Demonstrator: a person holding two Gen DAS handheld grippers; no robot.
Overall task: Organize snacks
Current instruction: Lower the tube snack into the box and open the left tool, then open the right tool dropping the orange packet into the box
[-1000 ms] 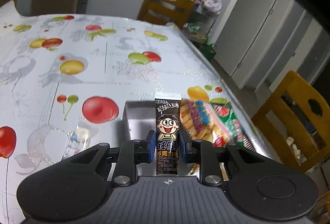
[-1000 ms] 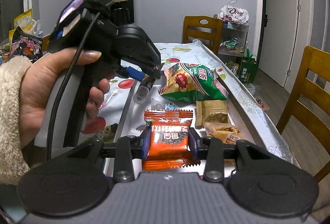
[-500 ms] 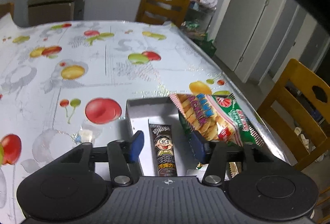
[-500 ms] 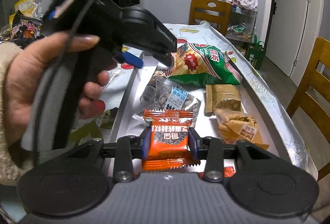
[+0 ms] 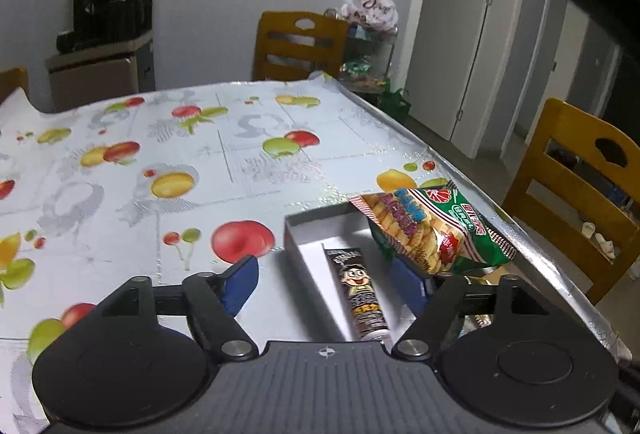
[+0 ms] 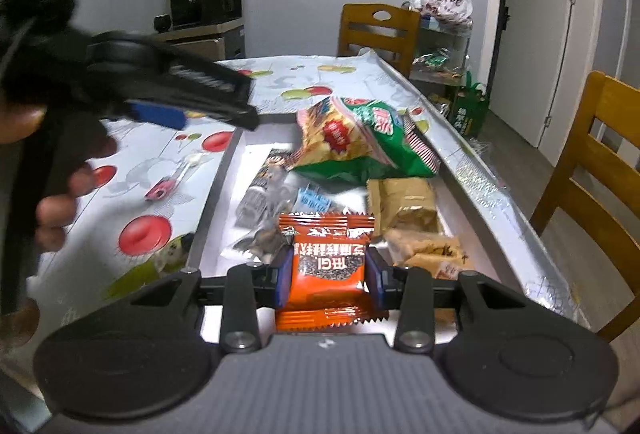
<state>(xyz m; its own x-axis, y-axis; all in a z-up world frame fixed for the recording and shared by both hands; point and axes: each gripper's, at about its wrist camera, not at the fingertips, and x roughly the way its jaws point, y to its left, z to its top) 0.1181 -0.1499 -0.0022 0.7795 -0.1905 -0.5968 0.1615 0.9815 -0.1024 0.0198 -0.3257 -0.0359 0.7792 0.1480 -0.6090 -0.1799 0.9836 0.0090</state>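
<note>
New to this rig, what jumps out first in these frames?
The orange snack packet clamped in the right claw, low and central in the right wrist view. Next, the big green chip bag at the far end of the white tray. In the left wrist view, the open left claw hangs over a dark cartoon-face tube lying in the tray.
</note>
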